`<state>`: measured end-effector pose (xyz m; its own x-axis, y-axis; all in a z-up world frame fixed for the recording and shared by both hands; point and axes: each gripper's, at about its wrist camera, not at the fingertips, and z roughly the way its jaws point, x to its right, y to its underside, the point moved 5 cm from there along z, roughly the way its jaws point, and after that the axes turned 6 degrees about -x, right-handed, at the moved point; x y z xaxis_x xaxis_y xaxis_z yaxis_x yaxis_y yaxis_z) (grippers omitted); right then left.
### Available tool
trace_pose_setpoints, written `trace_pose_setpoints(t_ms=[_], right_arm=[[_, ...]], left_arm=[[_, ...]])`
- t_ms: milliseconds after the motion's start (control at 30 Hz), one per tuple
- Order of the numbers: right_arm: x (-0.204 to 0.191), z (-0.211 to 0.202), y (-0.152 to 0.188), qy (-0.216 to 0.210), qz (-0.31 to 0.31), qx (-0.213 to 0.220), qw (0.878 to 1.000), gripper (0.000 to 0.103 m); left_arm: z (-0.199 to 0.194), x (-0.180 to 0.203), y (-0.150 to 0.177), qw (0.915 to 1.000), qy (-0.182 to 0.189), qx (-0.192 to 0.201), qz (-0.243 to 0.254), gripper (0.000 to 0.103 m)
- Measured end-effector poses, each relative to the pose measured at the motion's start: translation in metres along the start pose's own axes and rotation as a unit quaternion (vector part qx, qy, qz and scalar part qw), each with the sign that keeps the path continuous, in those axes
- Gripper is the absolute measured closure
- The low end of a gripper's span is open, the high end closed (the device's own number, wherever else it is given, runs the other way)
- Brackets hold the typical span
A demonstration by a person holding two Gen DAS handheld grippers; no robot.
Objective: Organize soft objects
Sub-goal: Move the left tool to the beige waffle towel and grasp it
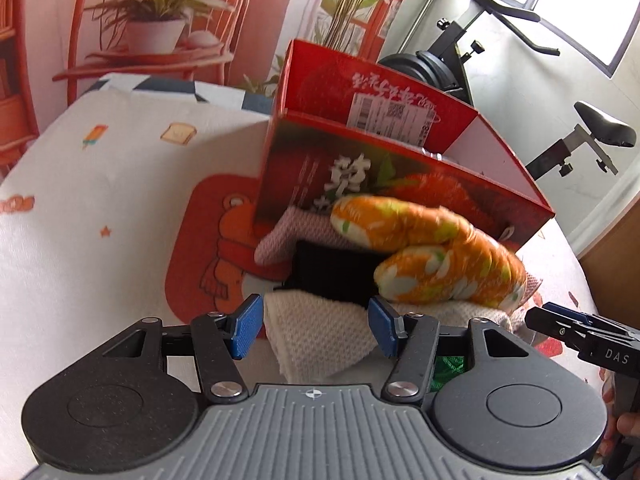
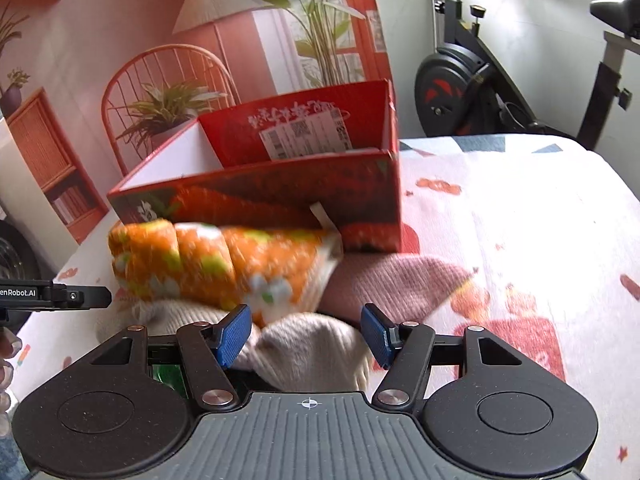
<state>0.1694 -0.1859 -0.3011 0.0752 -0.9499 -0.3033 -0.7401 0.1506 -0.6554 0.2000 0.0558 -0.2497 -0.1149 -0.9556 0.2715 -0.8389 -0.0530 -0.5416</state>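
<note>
A pile of soft things lies in front of a red open-topped strawberry box [image 1: 400, 184] [image 2: 280, 192]. On top is an orange floral bundle [image 1: 432, 256] [image 2: 216, 264]. Under it are a black cloth [image 1: 332, 276], a pink knit piece [image 1: 296, 236] [image 2: 392, 284] and a cream waffle cloth [image 1: 320, 336] [image 2: 316, 348]. My left gripper [image 1: 314, 330] is open, with the cream cloth's near corner between its blue pads. My right gripper [image 2: 306, 336] is open too, over another cream fold. Each gripper's tip shows at the edge of the other's view, on the opposite side of the pile.
The pile and box rest on a white printed tablecloth [image 1: 120, 184] [image 2: 520, 208] with a red cartoon patch [image 1: 208, 240]. Something green [image 1: 448, 364] [image 2: 168, 374] peeks out under the fingers. An exercise bike [image 1: 480, 60] [image 2: 480, 88] stands behind the table, beside a printed backdrop.
</note>
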Motion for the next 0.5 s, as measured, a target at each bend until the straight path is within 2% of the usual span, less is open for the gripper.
trace_pose_setpoints(t_ms=[267,500], right_arm=[[0.007,0.009,0.015,-0.006,0.027,-0.016,0.999,0.045],[0.009,0.013,0.017,-0.018,0.041,-0.02,0.999,0.045]], left_arm=[[0.007,0.005,0.018,0.9999,0.011,-0.004,0.001,0.037],[0.014,0.007,0.024,0.9998,0.014,-0.015,0.001,0.037]])
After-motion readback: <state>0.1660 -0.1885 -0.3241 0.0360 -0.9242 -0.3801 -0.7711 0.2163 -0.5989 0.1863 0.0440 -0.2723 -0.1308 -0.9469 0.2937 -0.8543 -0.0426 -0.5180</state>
